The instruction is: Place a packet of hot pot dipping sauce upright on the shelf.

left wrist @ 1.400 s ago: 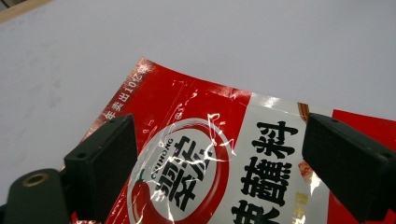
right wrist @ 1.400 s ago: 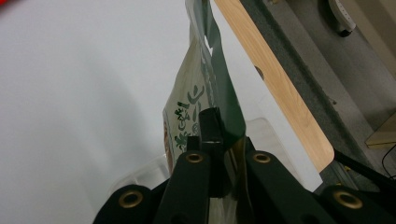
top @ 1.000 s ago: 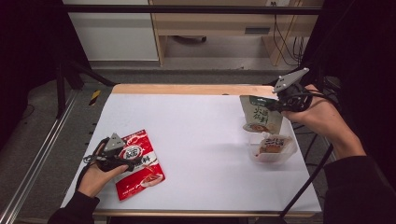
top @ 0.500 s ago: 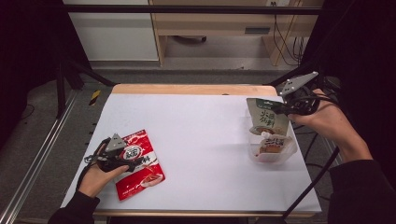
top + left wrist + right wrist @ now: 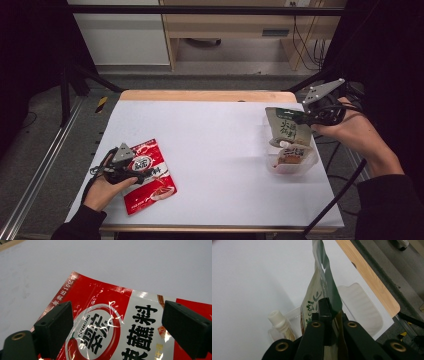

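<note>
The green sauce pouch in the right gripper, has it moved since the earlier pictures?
Yes. The green sauce pouch, clamped in the right gripper, has shifted toward the table's right edge and now hangs over the clear plastic container.

Red packet (image 5: 130, 325): lower part cut off by the bottom edge of the left gripper view; in the high view its near-left edge lies hidden under the left gripper (image 5: 131, 170). Green pouch (image 5: 324, 293): top cut off by the upper edge of the right gripper view, base hidden behind the jaws. Print on pouch too small to read from the high view. Contents of the clear tray (image 5: 306, 165) blurred, cannot tell. Small white-capped bottle (image 5: 280, 323): lower half hidden behind the right gripper (image 5: 331, 315).
</note>
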The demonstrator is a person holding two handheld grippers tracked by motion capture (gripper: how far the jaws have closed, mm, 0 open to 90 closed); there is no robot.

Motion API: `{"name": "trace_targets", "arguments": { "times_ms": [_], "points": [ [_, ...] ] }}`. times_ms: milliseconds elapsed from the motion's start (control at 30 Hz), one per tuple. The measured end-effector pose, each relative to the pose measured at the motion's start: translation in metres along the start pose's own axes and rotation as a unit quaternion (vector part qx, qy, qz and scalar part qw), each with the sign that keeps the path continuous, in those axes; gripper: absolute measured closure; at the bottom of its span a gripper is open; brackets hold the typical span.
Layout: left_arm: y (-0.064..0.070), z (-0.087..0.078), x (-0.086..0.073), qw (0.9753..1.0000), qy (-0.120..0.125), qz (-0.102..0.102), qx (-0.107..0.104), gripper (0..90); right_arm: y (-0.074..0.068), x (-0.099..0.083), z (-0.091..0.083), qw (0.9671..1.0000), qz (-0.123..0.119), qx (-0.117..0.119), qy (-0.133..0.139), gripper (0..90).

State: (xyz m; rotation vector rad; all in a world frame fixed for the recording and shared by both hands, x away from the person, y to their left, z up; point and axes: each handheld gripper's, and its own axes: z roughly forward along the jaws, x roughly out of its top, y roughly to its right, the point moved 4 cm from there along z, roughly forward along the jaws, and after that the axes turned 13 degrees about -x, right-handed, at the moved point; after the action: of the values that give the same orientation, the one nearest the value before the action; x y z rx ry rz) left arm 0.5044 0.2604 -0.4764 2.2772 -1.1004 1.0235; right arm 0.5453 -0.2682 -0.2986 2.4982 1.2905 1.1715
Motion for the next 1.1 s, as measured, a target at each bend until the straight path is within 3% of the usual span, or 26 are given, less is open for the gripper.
{"name": "trace_targets", "arguments": {
  "times_ms": [633,1100],
  "points": [
    [0.001,0.002,-0.001,1.0,-0.004,0.002,-0.003,10.0,-0.002,-0.018,0.023,0.9998,0.012,0.013,-0.008,90.0],
    [0.001,0.003,-0.001,1.0,-0.005,0.001,-0.004,10.0,-0.012,-0.024,0.042,0.9994,0.011,0.031,-0.006,90.0]
  ]
}}
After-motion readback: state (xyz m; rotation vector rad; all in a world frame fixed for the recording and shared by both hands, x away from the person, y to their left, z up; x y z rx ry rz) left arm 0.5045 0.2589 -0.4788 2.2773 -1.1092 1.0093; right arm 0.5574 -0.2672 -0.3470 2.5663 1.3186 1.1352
